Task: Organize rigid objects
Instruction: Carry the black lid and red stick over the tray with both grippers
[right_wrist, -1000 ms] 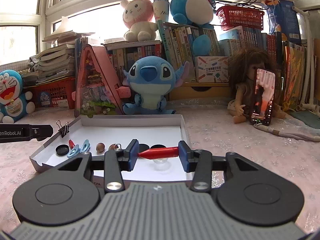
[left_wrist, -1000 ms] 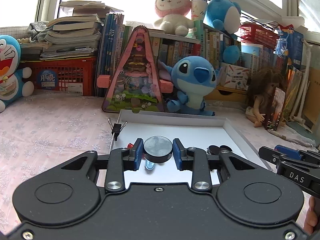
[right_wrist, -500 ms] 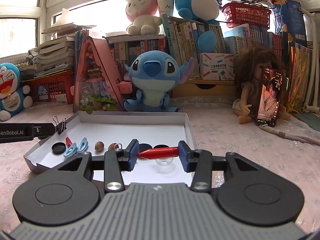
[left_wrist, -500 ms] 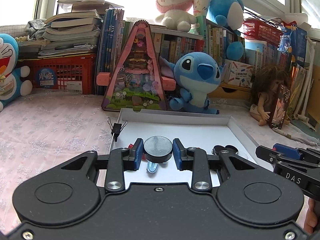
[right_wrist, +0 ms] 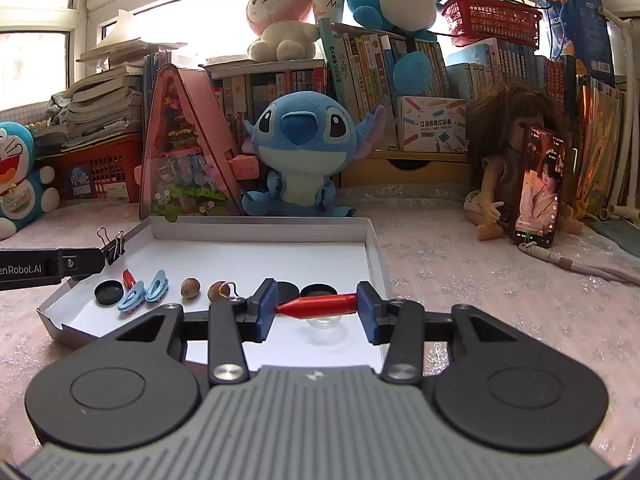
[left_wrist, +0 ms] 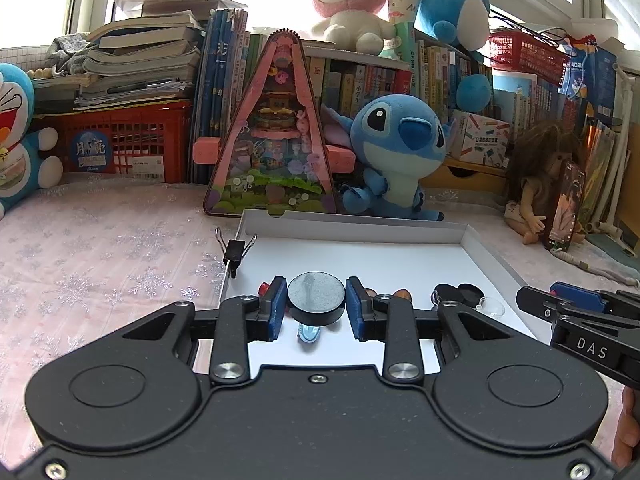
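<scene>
In the left wrist view my left gripper (left_wrist: 316,305) is shut on a black round cap (left_wrist: 316,297), held above the near left part of a white tray (left_wrist: 360,225). A blue clip (left_wrist: 308,333) lies under it. In the right wrist view my right gripper (right_wrist: 317,307) is shut on a red cone-shaped piece (right_wrist: 320,305), lengthwise between the pads, over the tray's (right_wrist: 260,229) near right part. On the tray floor lie a black cap (right_wrist: 108,292), a red piece (right_wrist: 128,277), two blue clips (right_wrist: 144,290), two nuts (right_wrist: 190,288), two black caps (right_wrist: 318,290) and a clear dome (right_wrist: 325,326).
A black binder clip (left_wrist: 236,250) grips the tray's left wall. Behind the tray stand a pink triangular toy house (left_wrist: 276,140) and a blue plush (left_wrist: 394,152). A doll with a phone (right_wrist: 540,188) sits at the right. Books and crates line the back.
Both grips are the same as before. The views have shifted only slightly.
</scene>
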`<state>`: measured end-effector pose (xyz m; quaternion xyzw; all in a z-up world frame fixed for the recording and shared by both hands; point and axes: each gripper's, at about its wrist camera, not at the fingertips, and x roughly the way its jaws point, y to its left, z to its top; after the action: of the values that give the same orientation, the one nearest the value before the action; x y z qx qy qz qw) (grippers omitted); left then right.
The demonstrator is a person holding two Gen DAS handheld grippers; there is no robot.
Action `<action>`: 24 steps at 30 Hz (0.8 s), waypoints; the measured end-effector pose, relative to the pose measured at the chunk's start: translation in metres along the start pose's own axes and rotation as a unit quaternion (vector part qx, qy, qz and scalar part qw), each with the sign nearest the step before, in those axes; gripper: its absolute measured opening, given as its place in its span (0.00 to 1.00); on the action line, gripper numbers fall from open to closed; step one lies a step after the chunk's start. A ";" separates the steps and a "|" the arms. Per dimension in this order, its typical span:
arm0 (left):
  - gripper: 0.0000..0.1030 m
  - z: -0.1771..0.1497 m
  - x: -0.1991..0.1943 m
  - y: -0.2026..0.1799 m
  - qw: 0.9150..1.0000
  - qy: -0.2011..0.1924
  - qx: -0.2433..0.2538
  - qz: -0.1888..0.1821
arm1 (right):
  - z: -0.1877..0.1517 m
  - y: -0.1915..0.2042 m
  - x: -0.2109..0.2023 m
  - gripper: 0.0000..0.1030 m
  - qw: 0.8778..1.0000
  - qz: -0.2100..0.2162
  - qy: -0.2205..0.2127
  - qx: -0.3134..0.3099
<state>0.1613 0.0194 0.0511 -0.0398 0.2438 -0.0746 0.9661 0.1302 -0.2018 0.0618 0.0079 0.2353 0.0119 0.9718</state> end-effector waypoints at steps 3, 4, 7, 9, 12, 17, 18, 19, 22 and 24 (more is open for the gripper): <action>0.29 0.003 0.004 0.002 1.000 0.002 0.001 -0.009 | 0.002 0.000 0.002 0.47 1.000 0.002 0.001 0.000; 0.29 0.004 0.005 0.003 1.000 0.004 0.000 -0.012 | 0.003 -0.001 0.003 0.47 1.000 0.003 0.002 0.002; 0.29 0.010 0.010 0.007 1.000 0.012 -0.004 -0.015 | 0.006 -0.003 0.006 0.47 1.000 0.007 0.008 0.010; 0.29 0.013 0.014 0.009 1.000 0.015 -0.008 -0.018 | 0.009 -0.005 0.008 0.47 1.000 0.012 0.013 0.017; 0.29 0.018 0.021 0.012 0.999 0.025 -0.014 -0.024 | 0.014 -0.007 0.014 0.47 0.999 0.020 0.023 0.025; 0.29 0.032 0.041 0.017 0.998 0.049 -0.032 -0.033 | 0.030 -0.014 0.033 0.47 0.997 0.032 0.054 0.052; 0.29 0.036 0.046 0.017 0.998 0.052 -0.034 -0.031 | 0.033 -0.016 0.038 0.47 0.996 0.031 0.058 0.057; 0.29 0.039 0.050 0.017 0.998 0.054 -0.034 -0.029 | 0.036 -0.017 0.042 0.47 0.996 0.029 0.061 0.062; 0.29 0.048 0.063 0.013 0.998 0.054 -0.026 -0.022 | 0.044 -0.022 0.054 0.47 0.994 0.032 0.072 0.078; 0.29 0.051 0.071 0.010 0.998 0.055 -0.017 -0.017 | 0.047 -0.025 0.063 0.47 0.993 0.033 0.074 0.088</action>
<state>0.2483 0.0195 0.0620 -0.0557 0.2970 -0.0886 0.9491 0.2088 -0.2259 0.0744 0.0998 0.3065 0.0239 0.9463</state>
